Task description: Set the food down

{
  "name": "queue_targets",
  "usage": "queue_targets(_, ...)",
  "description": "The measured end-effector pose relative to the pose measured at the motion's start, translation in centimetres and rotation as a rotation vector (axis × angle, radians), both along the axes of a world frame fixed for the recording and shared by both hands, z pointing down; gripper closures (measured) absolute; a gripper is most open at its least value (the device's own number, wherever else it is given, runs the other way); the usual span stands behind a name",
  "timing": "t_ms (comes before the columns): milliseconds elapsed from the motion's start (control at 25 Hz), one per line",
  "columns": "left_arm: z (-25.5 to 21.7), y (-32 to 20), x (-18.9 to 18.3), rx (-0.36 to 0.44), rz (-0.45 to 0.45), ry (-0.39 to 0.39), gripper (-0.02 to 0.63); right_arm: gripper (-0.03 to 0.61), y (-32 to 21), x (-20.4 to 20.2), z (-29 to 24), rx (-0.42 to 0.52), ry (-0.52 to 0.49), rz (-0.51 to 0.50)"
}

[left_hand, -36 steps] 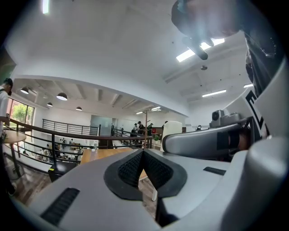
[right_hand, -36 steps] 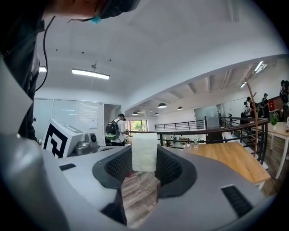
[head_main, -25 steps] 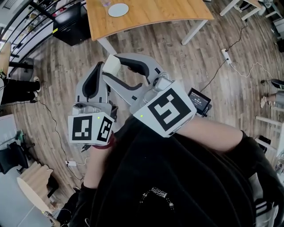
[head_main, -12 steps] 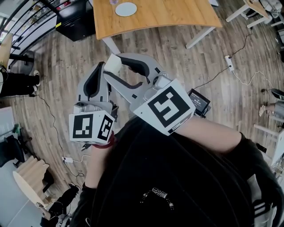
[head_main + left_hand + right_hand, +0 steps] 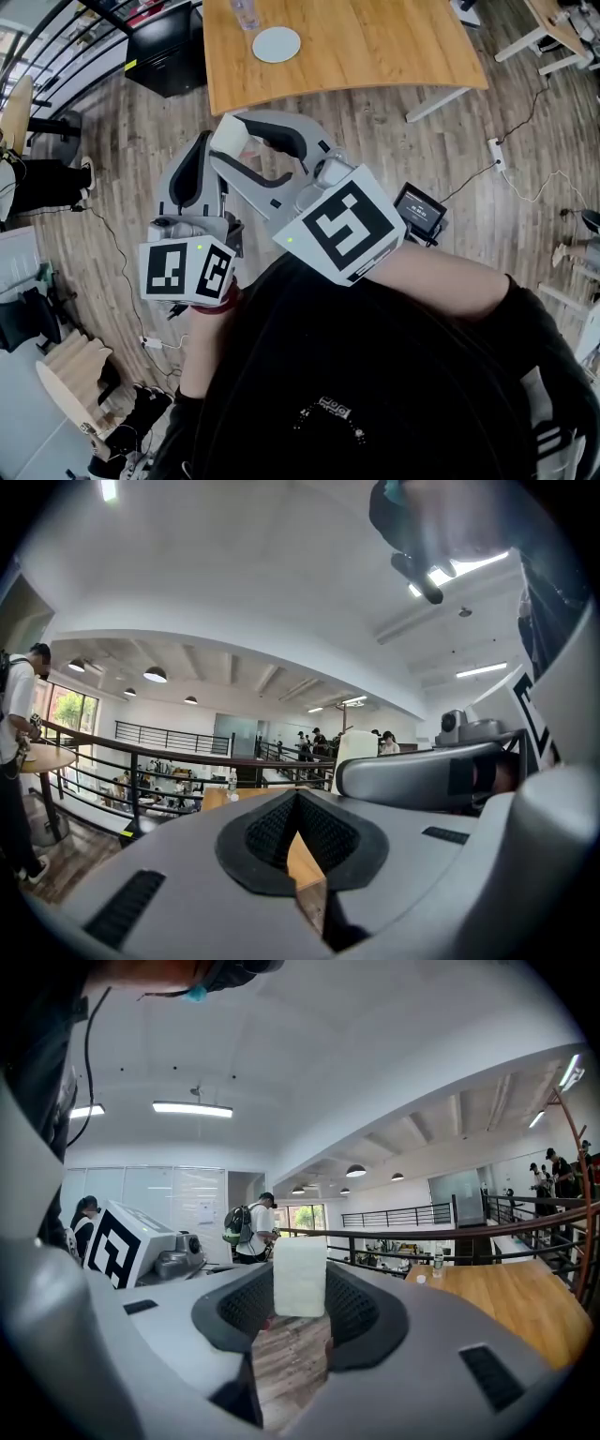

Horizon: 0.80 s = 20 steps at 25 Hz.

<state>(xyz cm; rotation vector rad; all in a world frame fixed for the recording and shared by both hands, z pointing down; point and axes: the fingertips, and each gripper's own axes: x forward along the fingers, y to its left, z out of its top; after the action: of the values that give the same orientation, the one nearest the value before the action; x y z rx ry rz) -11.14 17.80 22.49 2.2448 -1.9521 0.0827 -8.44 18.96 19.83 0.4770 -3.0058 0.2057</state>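
Note:
A white block of food (image 5: 231, 138) is pinched between the tips of my right gripper (image 5: 234, 133), which is shut on it and held out over the wooden floor. The right gripper view shows the same block (image 5: 300, 1275) upright between the black pads (image 5: 354, 1309). Beside it on the left, my left gripper (image 5: 200, 148) is shut with nothing in it; its jaw tips meet (image 5: 295, 797). From the left gripper view, the block (image 5: 355, 753) stands just to the right. Ahead is a wooden table (image 5: 375, 47) carrying a white plate (image 5: 277, 44) and a clear bottle (image 5: 244, 11).
A black cabinet (image 5: 164, 56) stands left of the table, along a railing. A small screen device (image 5: 419, 211) and a power strip with cables (image 5: 494, 150) lie on the floor to the right. A person's legs (image 5: 37, 183) are at the far left.
The table and plate have slid lower and nearer in the head view. Both grippers keep their pose, and the right one still holds the block.

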Motion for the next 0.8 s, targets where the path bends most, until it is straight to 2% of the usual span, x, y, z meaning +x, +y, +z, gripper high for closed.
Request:
queue_targets(400,-0.3,-10.2,0.3,-0.027,-0.004,-0.021,0.611,0.408,-10.2,0.4,-0.3,-0.022,-0.026,-0.006)
queue_targets(600,0.2,-13.6,0.5,-0.044,0.007,-0.035,0.611,0.408,-13.7,0.5,0.3,-0.037,-0.037,0.003)
queue_targets(800,1.0,-16.4,0.4,-0.053,0.003,-0.014,0.611,0.408,-16.6,0.5,1.0,-0.060,-0.042,0.014)
